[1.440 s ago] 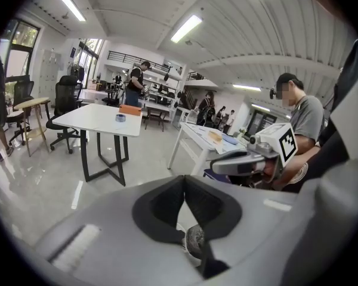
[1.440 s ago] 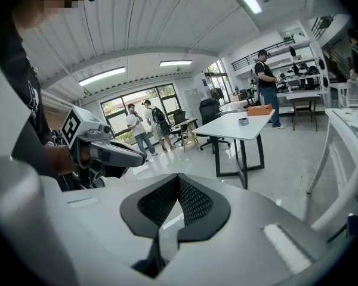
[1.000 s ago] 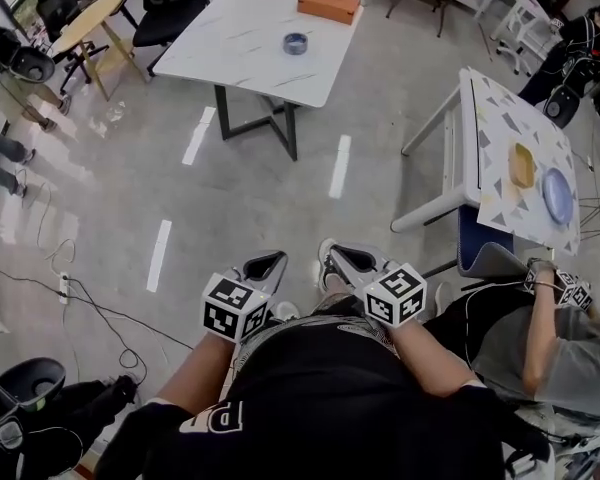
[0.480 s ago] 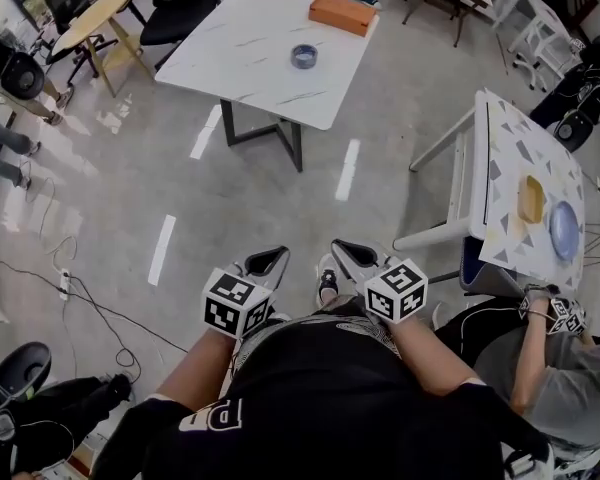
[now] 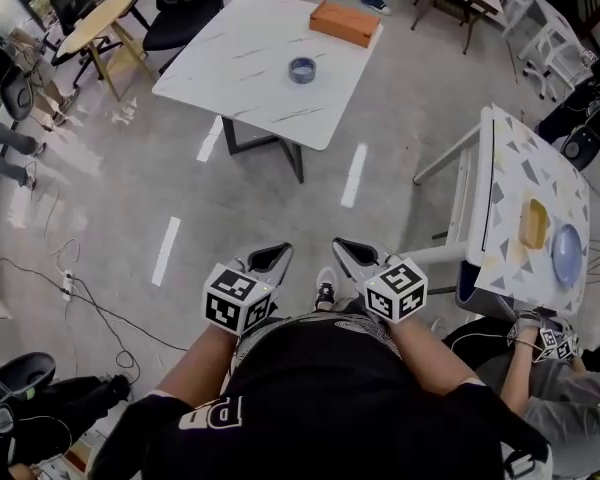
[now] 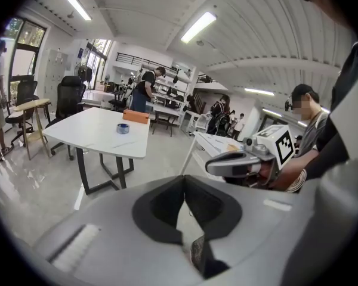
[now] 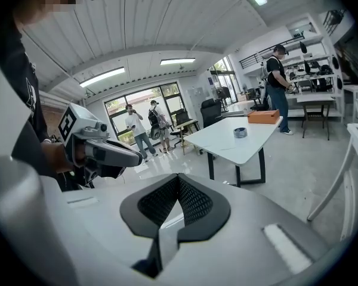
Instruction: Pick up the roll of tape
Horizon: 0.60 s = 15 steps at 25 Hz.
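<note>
Left gripper and right gripper sit side by side low at the person's waist, pointing forward, each with its jaws pressed together on nothing. The tape lies well ahead on the white table, toward its far edge and near the orange box at the far corner.

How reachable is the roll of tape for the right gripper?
Probably not yet: the right gripper is near the person; the roll of tape lies on the white table across bare floor.
</note>
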### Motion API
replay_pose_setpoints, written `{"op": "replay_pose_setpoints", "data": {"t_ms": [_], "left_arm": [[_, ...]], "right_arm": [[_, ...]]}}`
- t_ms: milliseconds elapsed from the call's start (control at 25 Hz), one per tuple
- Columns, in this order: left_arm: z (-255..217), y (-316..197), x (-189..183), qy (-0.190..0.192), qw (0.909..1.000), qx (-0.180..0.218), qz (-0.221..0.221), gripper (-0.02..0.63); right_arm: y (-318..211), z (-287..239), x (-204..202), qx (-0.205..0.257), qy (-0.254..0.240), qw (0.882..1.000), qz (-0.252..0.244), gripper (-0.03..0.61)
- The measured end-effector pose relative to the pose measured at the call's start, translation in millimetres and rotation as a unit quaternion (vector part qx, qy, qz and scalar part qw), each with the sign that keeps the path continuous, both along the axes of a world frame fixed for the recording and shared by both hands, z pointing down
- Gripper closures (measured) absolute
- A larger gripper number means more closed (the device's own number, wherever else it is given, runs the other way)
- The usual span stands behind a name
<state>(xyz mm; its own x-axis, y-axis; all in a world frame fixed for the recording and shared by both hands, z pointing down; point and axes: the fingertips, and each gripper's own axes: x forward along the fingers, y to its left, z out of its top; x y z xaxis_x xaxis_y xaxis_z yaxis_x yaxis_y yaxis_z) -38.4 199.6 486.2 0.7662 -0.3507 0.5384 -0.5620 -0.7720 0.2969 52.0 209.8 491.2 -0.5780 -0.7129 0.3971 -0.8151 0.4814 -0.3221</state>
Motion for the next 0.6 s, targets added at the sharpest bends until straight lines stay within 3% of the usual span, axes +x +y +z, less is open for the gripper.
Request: {"op": "replay_pose_setpoints", "data": {"t_ms": [600], "left_arm": [[-3.4, -43.5, 48.4, -0.017, 0.999, 0.01, -0.041, 0.554]], "right_arm": [[-51.6, -3.7, 58.3, 0.008, -0.008, 0.999, -0.034, 0.58]]}}
